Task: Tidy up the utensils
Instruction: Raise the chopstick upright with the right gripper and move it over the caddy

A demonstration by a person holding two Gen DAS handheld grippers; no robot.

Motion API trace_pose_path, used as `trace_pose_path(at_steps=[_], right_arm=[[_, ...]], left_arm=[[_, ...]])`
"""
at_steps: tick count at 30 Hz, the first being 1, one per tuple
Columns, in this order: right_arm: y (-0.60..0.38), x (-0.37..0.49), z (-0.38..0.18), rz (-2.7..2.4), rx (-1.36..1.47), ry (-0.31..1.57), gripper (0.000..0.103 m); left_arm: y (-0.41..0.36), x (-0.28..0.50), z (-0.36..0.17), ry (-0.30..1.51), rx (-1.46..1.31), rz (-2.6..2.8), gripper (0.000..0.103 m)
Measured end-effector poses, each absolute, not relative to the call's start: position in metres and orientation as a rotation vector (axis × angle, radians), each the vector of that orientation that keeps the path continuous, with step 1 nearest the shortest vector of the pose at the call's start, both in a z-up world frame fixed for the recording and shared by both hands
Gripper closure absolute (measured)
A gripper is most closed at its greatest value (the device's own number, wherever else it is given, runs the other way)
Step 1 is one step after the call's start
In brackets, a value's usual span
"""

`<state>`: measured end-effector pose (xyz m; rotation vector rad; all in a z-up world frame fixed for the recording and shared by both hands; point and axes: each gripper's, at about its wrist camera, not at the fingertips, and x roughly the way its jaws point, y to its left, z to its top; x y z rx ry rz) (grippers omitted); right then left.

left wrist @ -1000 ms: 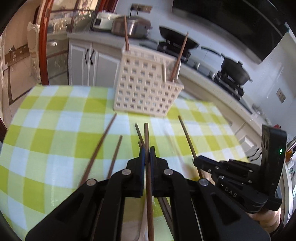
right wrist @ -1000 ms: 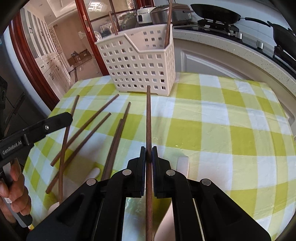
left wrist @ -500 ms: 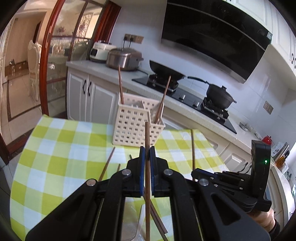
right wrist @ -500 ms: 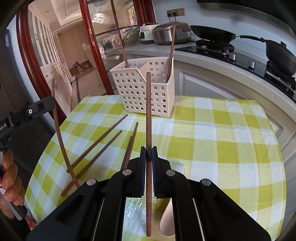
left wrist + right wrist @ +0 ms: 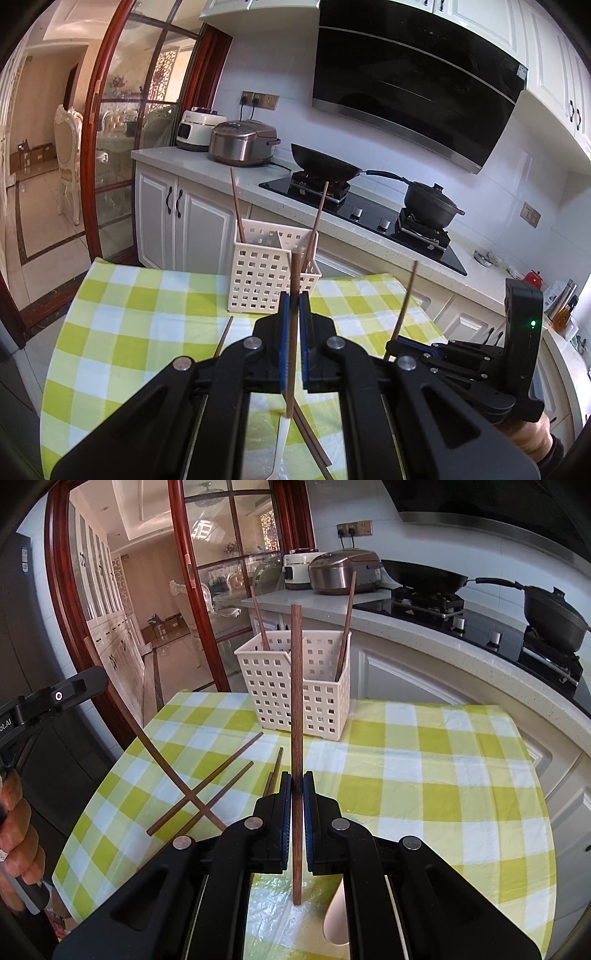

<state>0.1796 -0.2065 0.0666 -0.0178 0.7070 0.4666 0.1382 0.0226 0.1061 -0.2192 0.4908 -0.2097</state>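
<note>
Both my tools up off bench since a second ago: left tool point(image 5: 291, 306) clamped on chopstick point(image 5: 293, 280), right tool point(image 5: 296, 786) clamped on second chopstick point(image 5: 295, 701), both clear of cloth; white basket point(image 5: 295, 686) ahead on bench, next is drop-in; four loose chopsticks point(image 5: 207, 786) left

The chopstick point(image 5: 296, 716) looks like dark, matt wood with a fine grain. Behind it the basket point(image 5: 295, 686) is cream plastic, smooth, pierced with square holes. Under the basket, the checked cloth point(image 5: 424, 775) lies beneath a glossy clear plastic film. Beside the chopstick's lower end, a spoon point(image 5: 336, 919) looks smooth and pale.
</note>
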Motion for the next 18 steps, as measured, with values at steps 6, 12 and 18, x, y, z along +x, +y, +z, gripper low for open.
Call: trace_pose_path(at_steps=[6,12,18], right_arm=[[-0.207,0.188,0.076,0.465,-0.018,0.698,0.097],[-0.207,0.203,0.084,0.463,-0.019,0.701,0.097],[-0.206,0.224,0.111,0.469,-0.026,0.684,0.097]], left_arm=[[0.02,0.148,0.116,0.499,-0.188,-0.22,0.098],[0.019,0.161,0.125,0.505,-0.165,-0.236,0.098],[0.026,0.18,0.151,0.491,-0.152,-0.248,0.098]])
